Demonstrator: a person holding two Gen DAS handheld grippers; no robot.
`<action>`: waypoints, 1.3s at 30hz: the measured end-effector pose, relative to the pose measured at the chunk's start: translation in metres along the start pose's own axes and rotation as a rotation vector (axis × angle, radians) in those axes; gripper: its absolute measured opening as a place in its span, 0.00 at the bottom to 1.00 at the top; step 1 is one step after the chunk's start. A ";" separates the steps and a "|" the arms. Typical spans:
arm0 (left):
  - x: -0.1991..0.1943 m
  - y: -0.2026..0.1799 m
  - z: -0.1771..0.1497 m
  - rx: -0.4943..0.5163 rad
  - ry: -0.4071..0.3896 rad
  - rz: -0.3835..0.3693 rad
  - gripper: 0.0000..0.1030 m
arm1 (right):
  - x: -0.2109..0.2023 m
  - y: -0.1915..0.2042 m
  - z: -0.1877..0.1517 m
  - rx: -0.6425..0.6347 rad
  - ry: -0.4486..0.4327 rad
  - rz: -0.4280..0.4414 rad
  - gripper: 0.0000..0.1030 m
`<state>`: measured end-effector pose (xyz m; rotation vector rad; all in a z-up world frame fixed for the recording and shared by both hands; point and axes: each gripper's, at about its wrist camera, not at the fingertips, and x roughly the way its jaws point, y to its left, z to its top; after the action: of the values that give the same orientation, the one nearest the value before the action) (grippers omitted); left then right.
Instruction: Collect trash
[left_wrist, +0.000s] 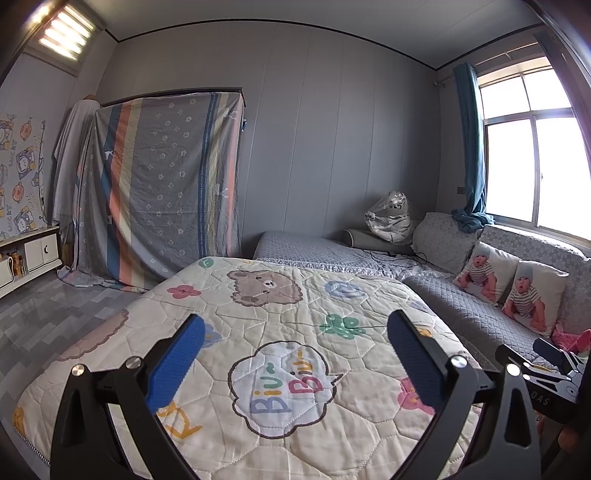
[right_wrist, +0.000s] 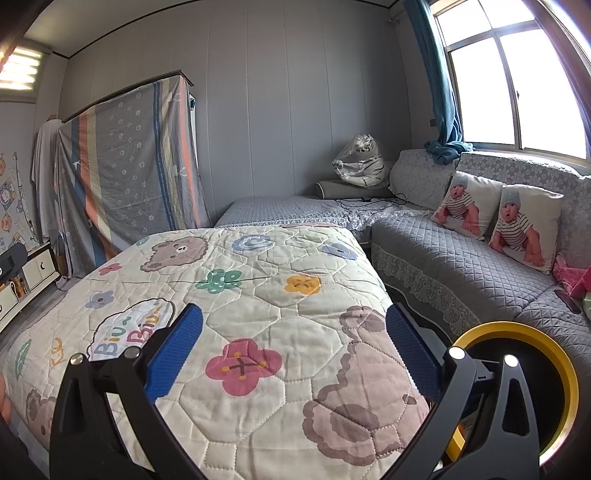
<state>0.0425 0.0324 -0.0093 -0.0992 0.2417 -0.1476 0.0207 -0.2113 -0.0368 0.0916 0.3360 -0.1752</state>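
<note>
Below both grippers, left (left_wrist: 295, 354) and right (right_wrist: 294, 350), jaws wide and empty, lies only the quilt (right_wrist: 258, 280); no trash visible. Bin (right_wrist: 517, 387) sits just right of the right gripper. Judgement: scan sofa (right_wrist: 461, 258) and floor before reaching.

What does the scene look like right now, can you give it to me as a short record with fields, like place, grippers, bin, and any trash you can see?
place: bedroom, both grippers above a cartoon quilt on a bed
left gripper: open, holding nothing
right gripper: open, holding nothing
bin: yellow-rimmed round bin at lower right of the right wrist view, beside the bed and in front of the grey sofa
on sofa: two baby-print pillows, plush tiger in plastic, black cable
trash: none clearly identifiable on the quilt
</note>
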 end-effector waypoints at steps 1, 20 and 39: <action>0.000 -0.001 0.000 -0.001 0.000 -0.001 0.93 | 0.000 0.000 0.000 0.000 -0.001 -0.001 0.92; 0.001 0.001 -0.001 -0.002 0.000 0.001 0.93 | 0.001 0.001 0.000 -0.001 0.008 0.004 0.92; 0.007 -0.001 -0.005 0.009 0.013 -0.010 0.93 | 0.002 0.004 -0.004 -0.001 0.016 0.006 0.92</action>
<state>0.0477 0.0300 -0.0155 -0.0906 0.2536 -0.1594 0.0225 -0.2070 -0.0410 0.0933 0.3513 -0.1684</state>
